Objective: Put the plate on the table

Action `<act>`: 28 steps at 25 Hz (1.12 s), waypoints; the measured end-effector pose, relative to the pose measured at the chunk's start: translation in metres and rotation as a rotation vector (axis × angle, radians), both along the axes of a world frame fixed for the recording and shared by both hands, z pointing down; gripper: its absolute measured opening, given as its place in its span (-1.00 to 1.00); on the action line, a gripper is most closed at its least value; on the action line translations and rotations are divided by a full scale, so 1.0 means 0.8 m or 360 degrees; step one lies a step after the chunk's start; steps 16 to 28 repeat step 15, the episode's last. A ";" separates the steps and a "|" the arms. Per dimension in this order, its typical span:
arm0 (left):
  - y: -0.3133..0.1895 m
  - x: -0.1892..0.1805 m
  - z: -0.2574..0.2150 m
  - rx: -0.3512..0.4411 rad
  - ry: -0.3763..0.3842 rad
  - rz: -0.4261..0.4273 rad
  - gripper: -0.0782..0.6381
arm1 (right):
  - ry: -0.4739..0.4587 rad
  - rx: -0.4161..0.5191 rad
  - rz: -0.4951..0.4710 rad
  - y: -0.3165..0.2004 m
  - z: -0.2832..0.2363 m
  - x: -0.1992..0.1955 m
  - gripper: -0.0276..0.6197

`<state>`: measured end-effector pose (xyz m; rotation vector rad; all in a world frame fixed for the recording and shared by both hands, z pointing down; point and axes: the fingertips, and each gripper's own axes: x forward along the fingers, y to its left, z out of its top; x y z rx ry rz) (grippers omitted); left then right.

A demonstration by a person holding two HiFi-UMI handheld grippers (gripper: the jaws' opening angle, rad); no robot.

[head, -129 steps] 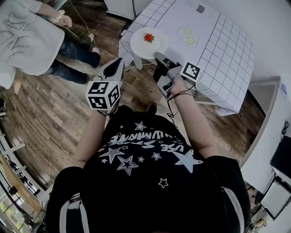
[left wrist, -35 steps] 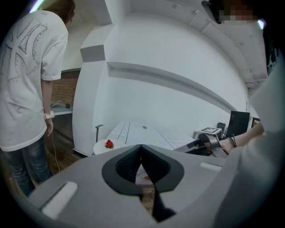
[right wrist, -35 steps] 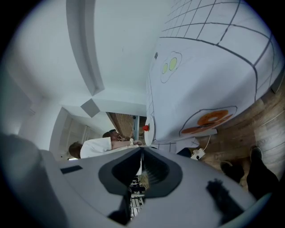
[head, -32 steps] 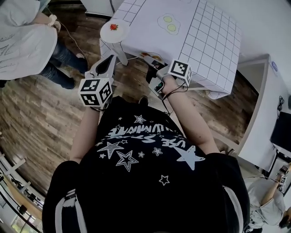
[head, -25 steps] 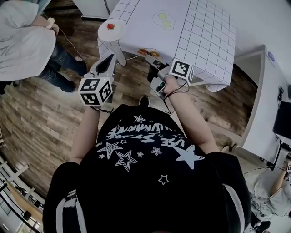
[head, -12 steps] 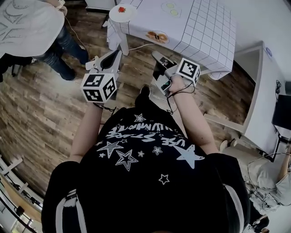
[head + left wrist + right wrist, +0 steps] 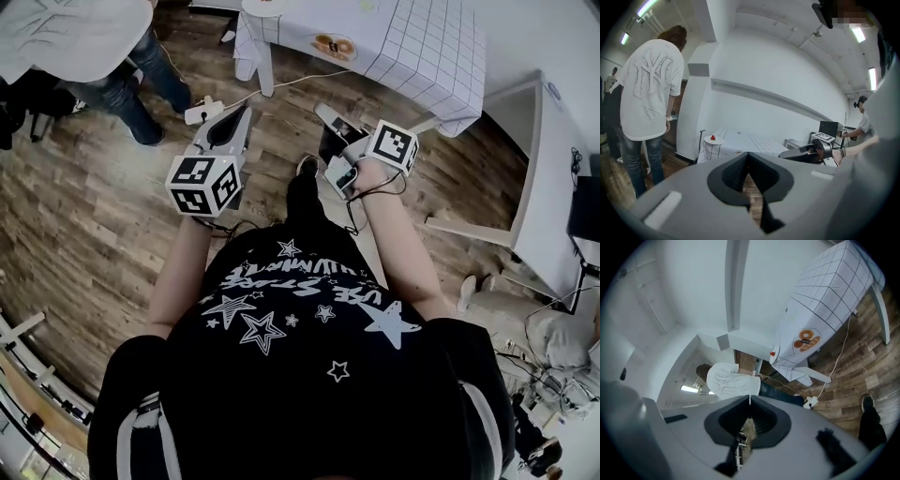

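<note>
Both grippers are clamped shut on nothing: left gripper (image 7: 242, 116) at centre-left, right gripper (image 7: 323, 112) beside it at centre-right. Up at the top edge, the plate (image 7: 333, 45) of orange food sits on the checked table (image 7: 422, 47), well apart from both.

The floor (image 7: 84, 234) is brown wood plank throughout. At the top of the head view stands a tabletop (image 7: 427, 47) covered by a white cloth with a black grid, on white legs, near a plain white wall (image 7: 534, 37). A white power strip (image 7: 202, 112) lies on the floor, and its white cable (image 7: 281, 86) runs toward the table. A white furniture unit (image 7: 553, 178) occupies the right edge. The left gripper view shows a white wall with a horizontal ledge (image 7: 778, 101), a white column (image 7: 693, 103) at the left, and lit linear ceiling lights (image 7: 647, 7).
</note>
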<state>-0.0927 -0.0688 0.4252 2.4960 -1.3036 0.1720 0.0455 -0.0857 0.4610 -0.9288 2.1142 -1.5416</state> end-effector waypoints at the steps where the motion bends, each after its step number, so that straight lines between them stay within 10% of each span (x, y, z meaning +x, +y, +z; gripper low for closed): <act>1: 0.013 -0.004 0.003 -0.0014 0.0003 0.0005 -0.76 | 0.0009 0.0006 0.0006 0.016 0.000 -0.003 -0.85; 15: 0.126 0.056 0.009 -0.0010 0.0034 0.0213 -0.76 | 0.0164 0.0066 0.0186 0.168 -0.008 0.071 -0.87; 28: 0.126 0.056 0.009 -0.0010 0.0034 0.0213 -0.76 | 0.0164 0.0066 0.0186 0.168 -0.008 0.071 -0.87</act>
